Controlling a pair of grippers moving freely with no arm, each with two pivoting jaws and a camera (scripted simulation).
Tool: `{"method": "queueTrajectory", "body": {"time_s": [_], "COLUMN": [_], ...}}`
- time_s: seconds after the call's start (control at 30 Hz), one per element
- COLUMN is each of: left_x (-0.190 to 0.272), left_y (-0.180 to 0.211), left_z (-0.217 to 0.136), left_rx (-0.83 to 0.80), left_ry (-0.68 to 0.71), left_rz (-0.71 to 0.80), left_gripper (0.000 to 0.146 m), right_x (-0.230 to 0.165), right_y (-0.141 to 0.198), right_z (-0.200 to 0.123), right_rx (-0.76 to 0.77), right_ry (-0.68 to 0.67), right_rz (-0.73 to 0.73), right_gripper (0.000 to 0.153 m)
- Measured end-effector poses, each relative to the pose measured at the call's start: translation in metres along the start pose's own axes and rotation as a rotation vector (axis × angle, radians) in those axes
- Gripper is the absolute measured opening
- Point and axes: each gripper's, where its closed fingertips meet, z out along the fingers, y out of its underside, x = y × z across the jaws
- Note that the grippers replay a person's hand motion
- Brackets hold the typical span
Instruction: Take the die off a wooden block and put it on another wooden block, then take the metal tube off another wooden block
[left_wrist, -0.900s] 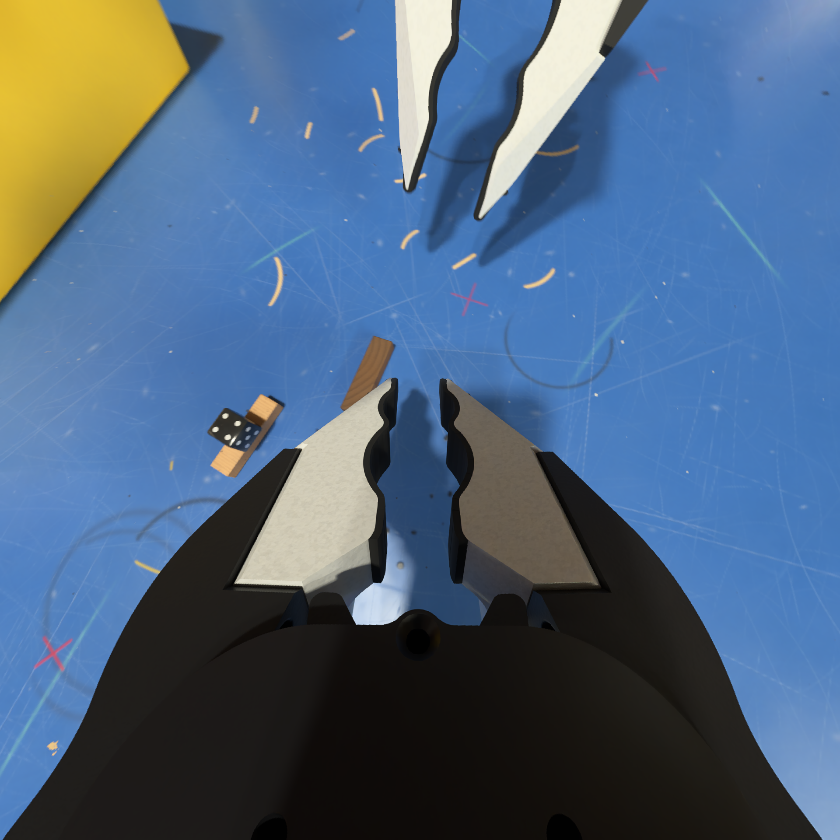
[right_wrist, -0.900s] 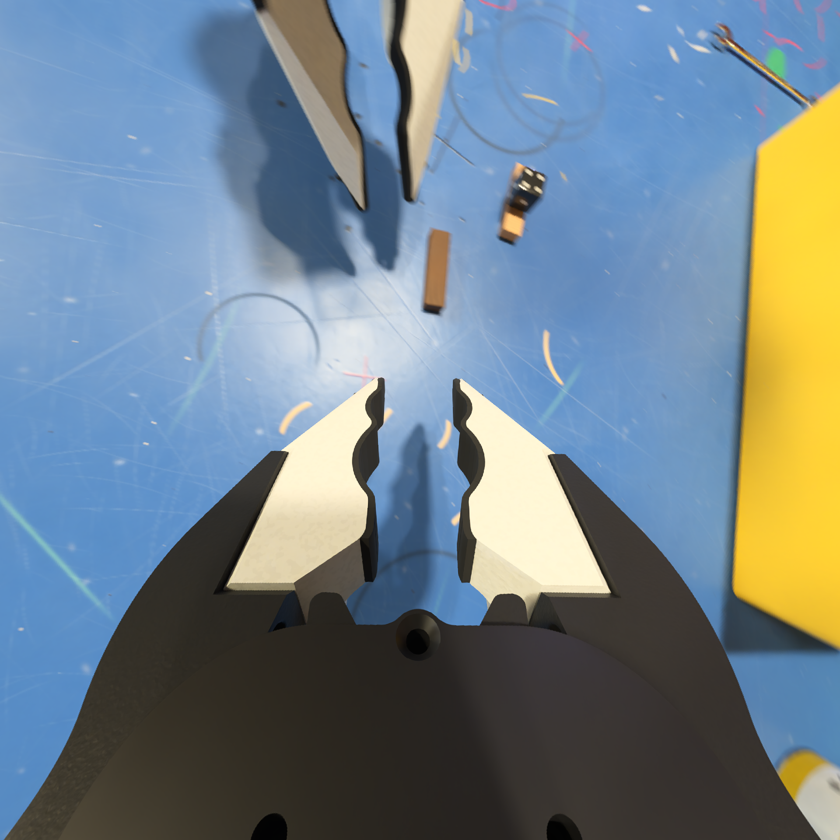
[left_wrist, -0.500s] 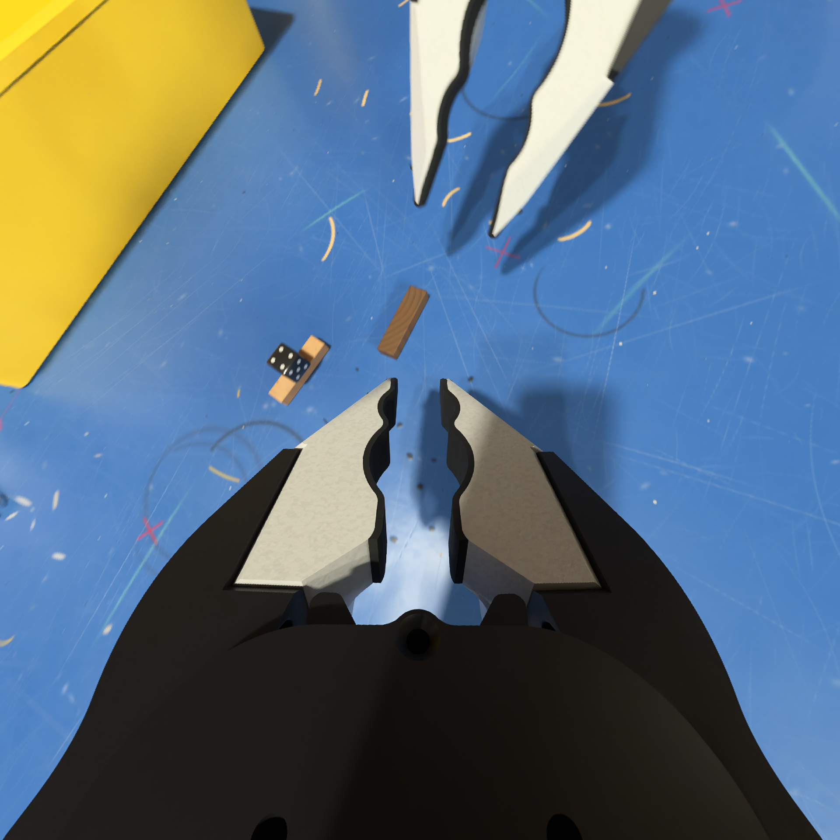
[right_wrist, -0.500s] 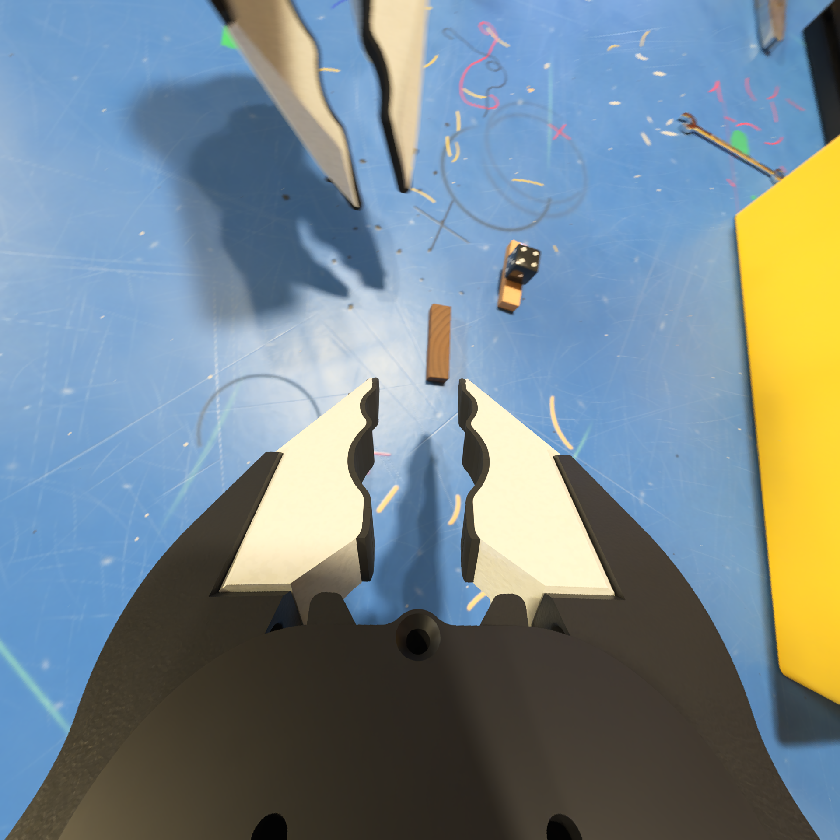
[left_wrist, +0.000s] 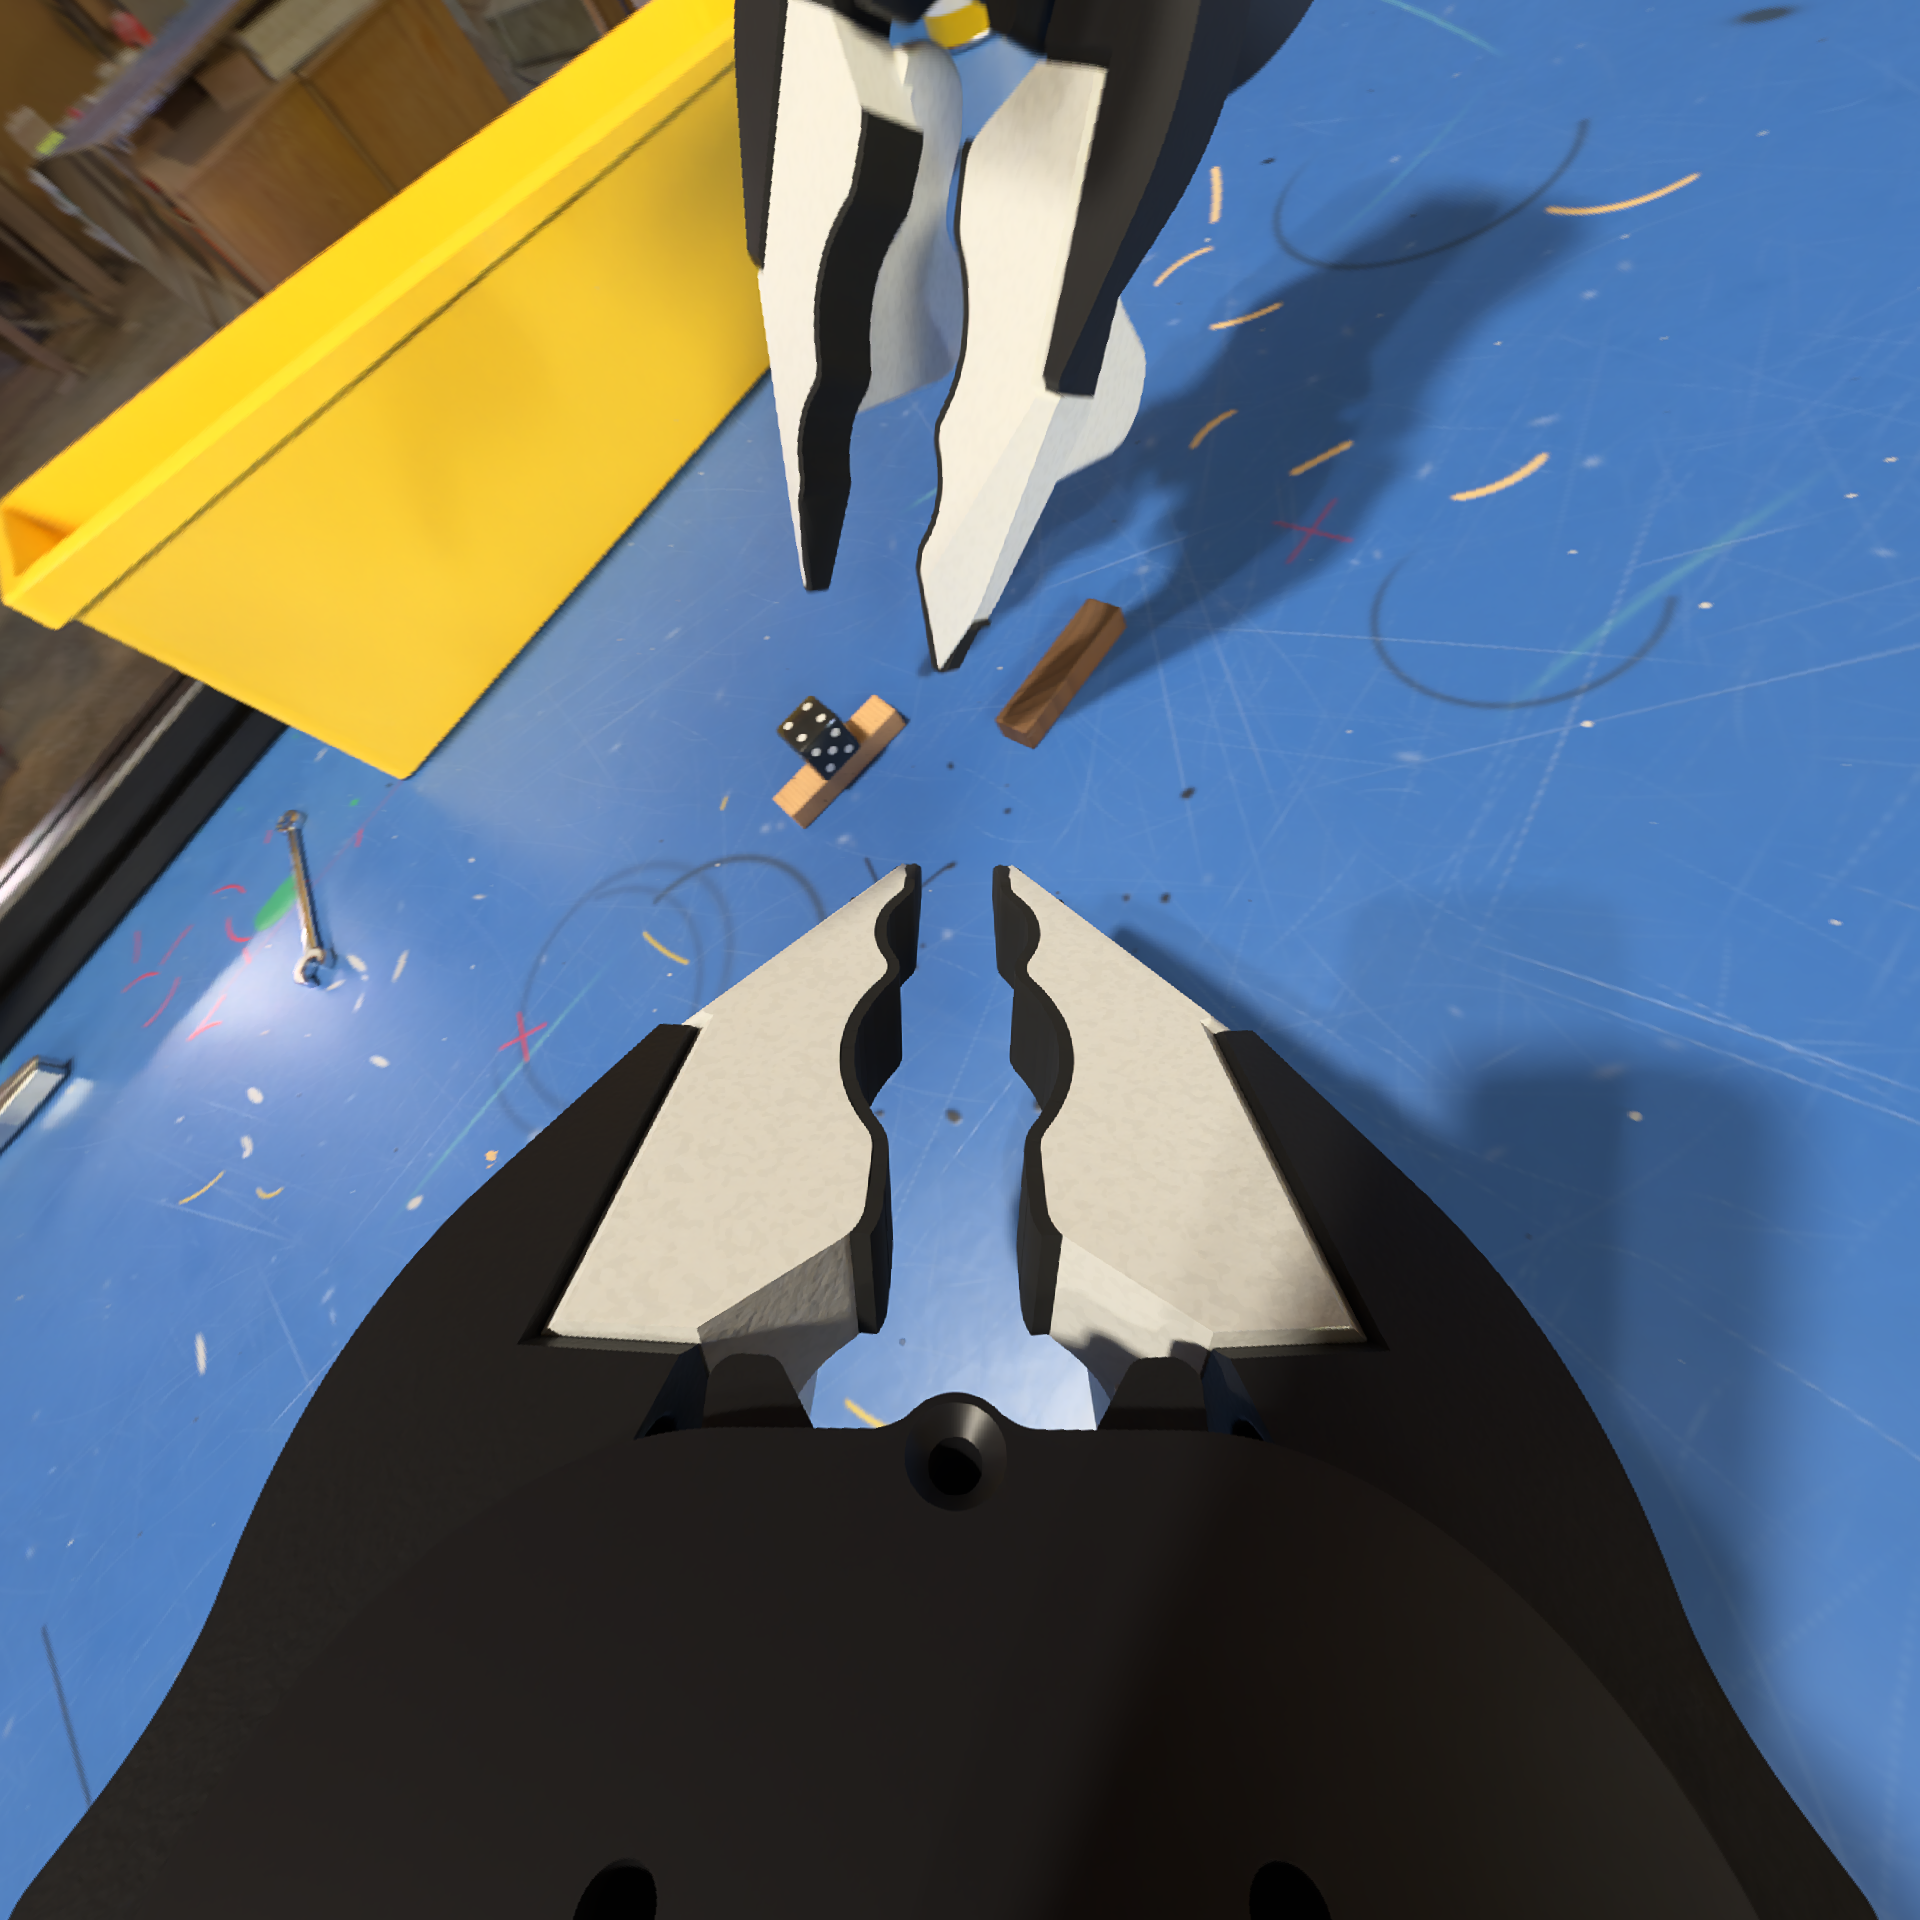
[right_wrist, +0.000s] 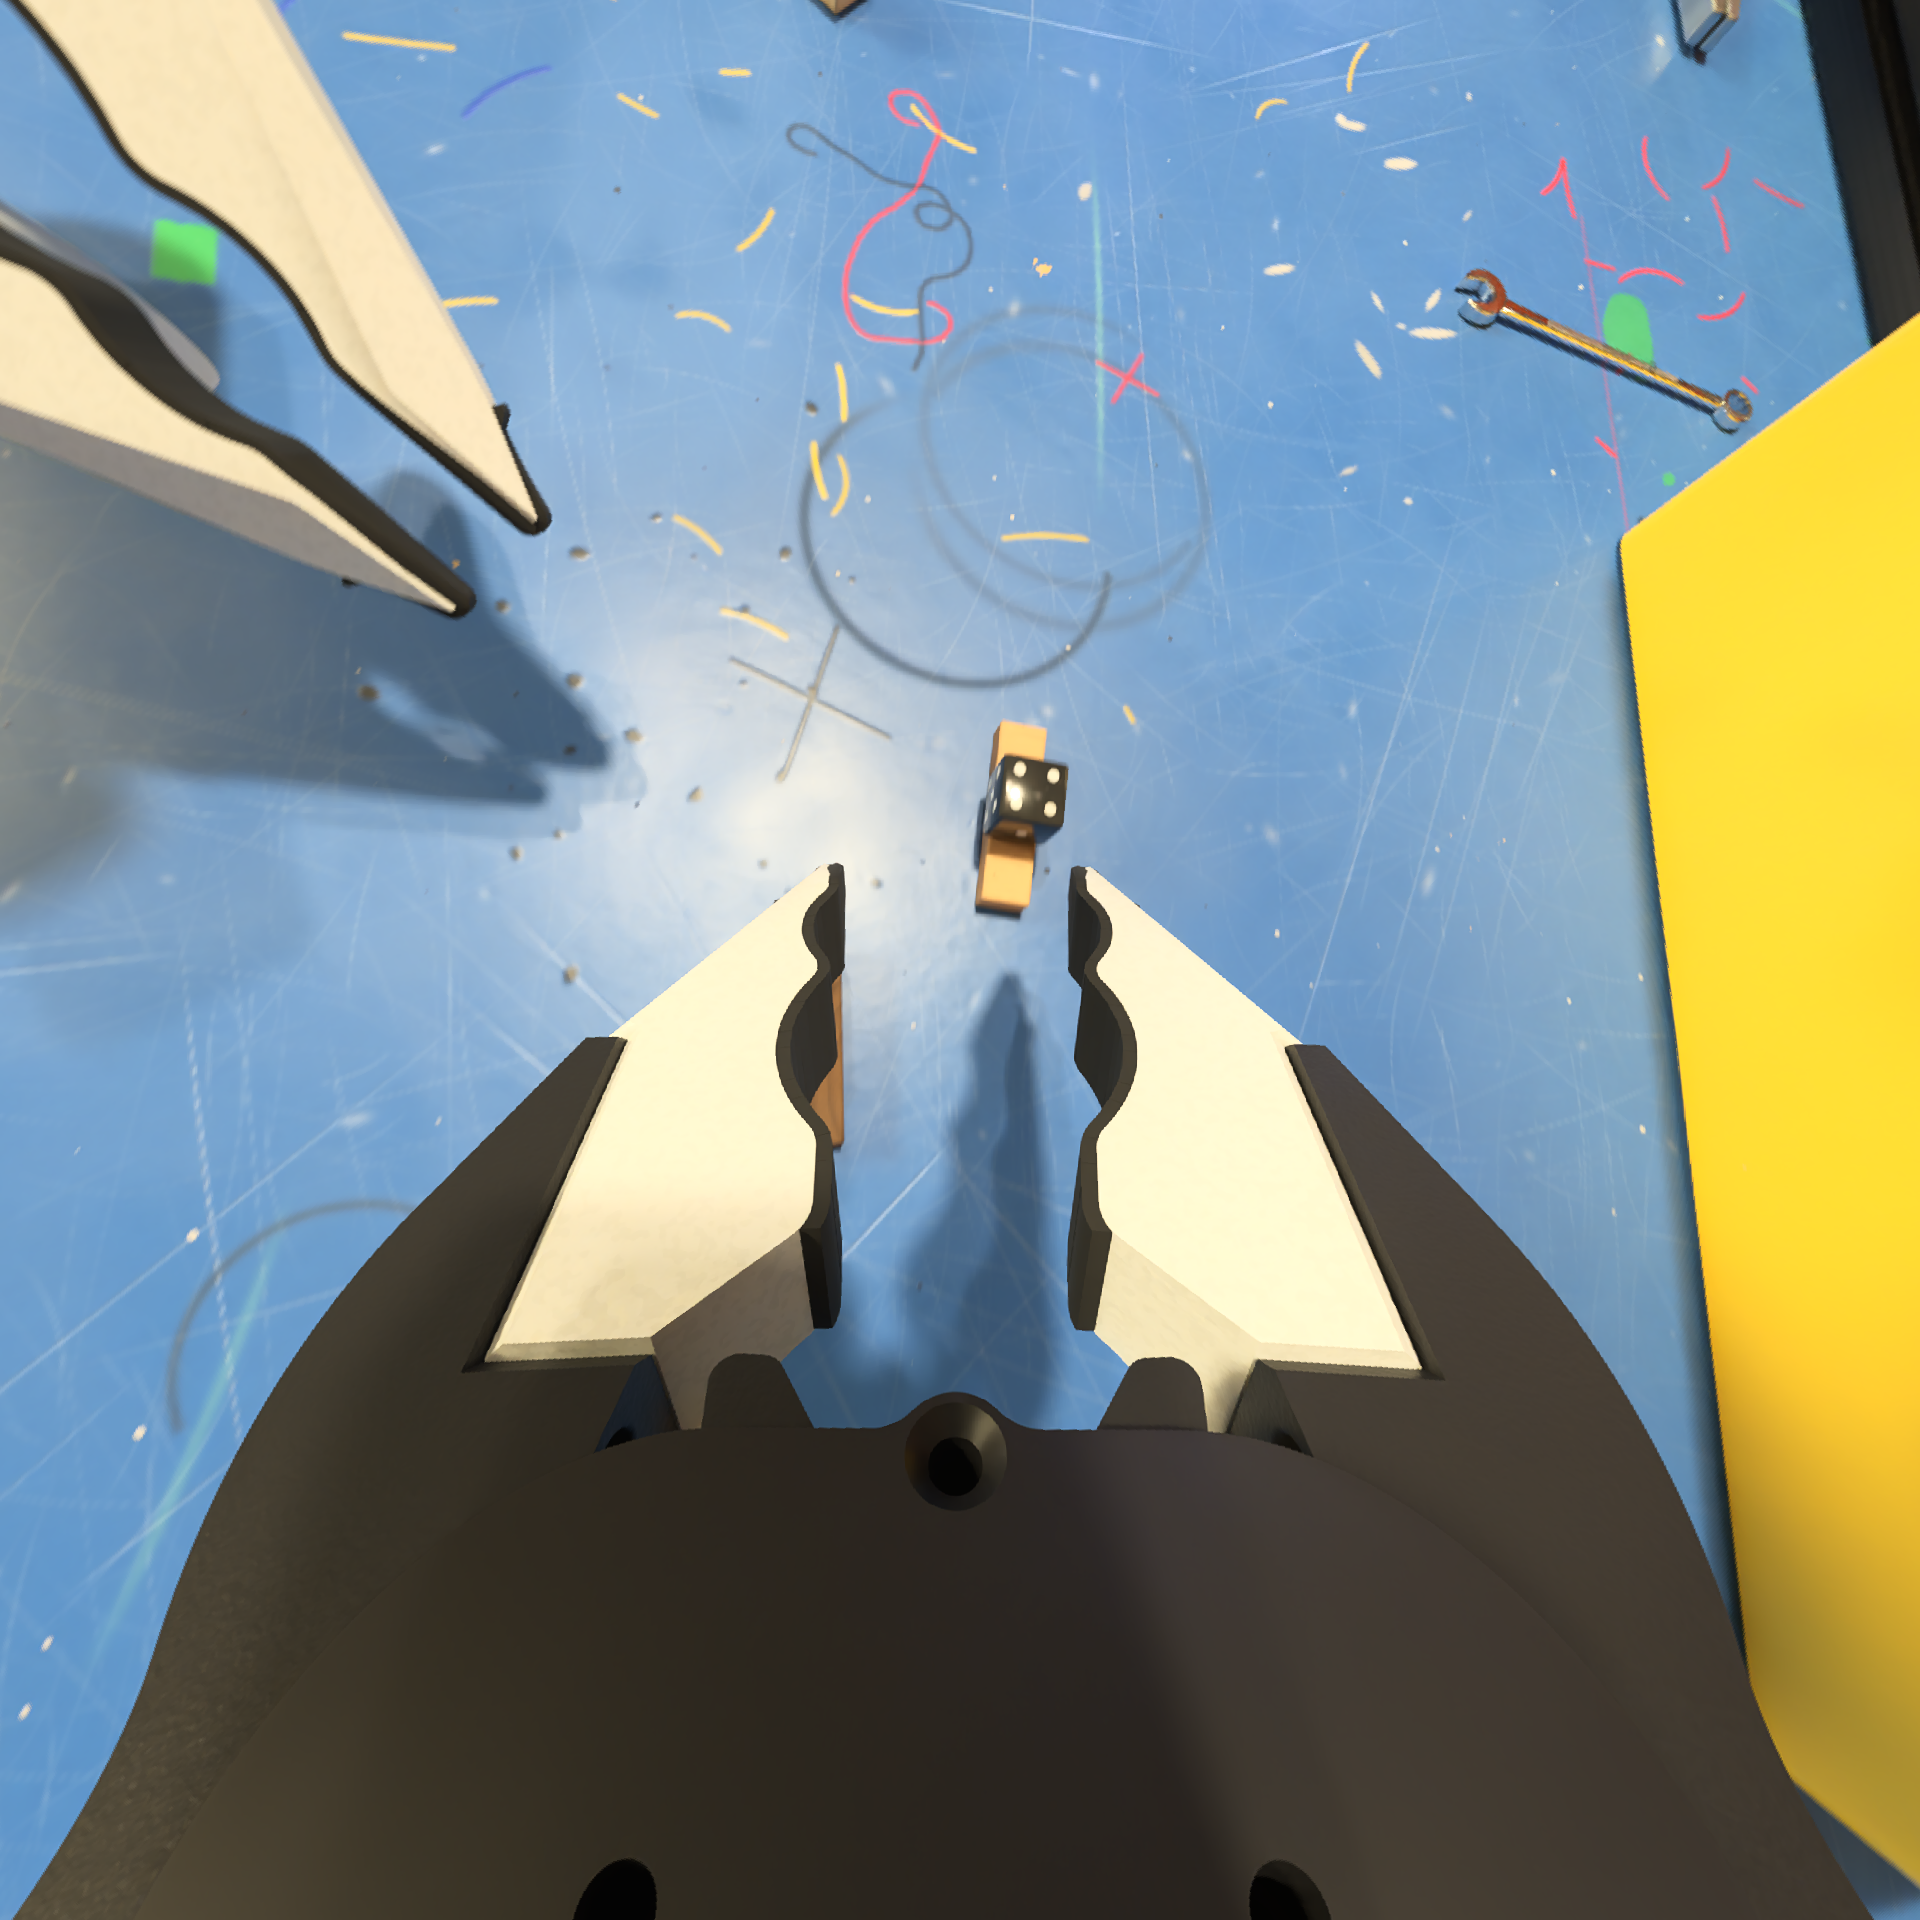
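A black die (left_wrist: 819, 736) with white pips sits on a light wooden block (left_wrist: 798, 802) on the blue table. A dark wooden block (left_wrist: 1060, 675) lies bare just right of it. My left gripper (left_wrist: 956, 878) is empty, its jaws a narrow gap apart, a short way in front of both blocks. My right gripper (left_wrist: 878, 623) hangs over them from the far side. In the right wrist view it (right_wrist: 956, 878) is open and empty, with the die (right_wrist: 1029, 795) and light block (right_wrist: 1006, 883) just beyond its tips. The dark block (right_wrist: 831, 1081) is mostly hidden behind its left finger. No metal tube shows clearly.
A large yellow bin (left_wrist: 364, 416) stands at the left, to the right in the right wrist view (right_wrist: 1818, 935). A small wrench (left_wrist: 303, 899) lies near the table's dark edge, also seen from the right wrist (right_wrist: 1600, 348). A grey metal piece (left_wrist: 31, 1091) sits at the edge. The left gripper (right_wrist: 497, 561) shows upper left.
My right gripper has moved forward to the die and its jaws have widened. My left gripper has drawn back and tilted up, so the bin, wrench and table edge now show.
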Motion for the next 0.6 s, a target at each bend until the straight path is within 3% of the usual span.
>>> {"method": "queueTrajectory", "body": {"time_s": [0.3, 0.4, 0.5, 0.6], "left_x": [-0.009, -0.009, -0.009, -0.009], "left_y": [-0.002, -0.002, -0.002, -0.002], "left_z": [0.0, 0.0, 0.0, 0.0], "left_rx": [0.053, 0.056, 0.058, 0.062], "left_ry": [-0.048, -0.042, -0.03, -0.025], "left_rz": [-0.029, -0.04, -0.05, -0.053], "left_gripper": [0.014, 0.014, 0.014, 0.014], "right_x": [0.014, 0.016, 0.016, 0.016], "right_y": [0.0, 0.002, 0.004, 0.003], "right_z": [0.037, 0.043, 0.047, 0.048], "right_rx": [-0.079, -0.103, -0.104, -0.094], "right_ry": [-0.004, -0.014, -0.039, -0.051], "right_rz": [0.079, 0.116, 0.159, 0.179], "right_gripper": [0.048, 0.039, 0.019, 0.016]}}
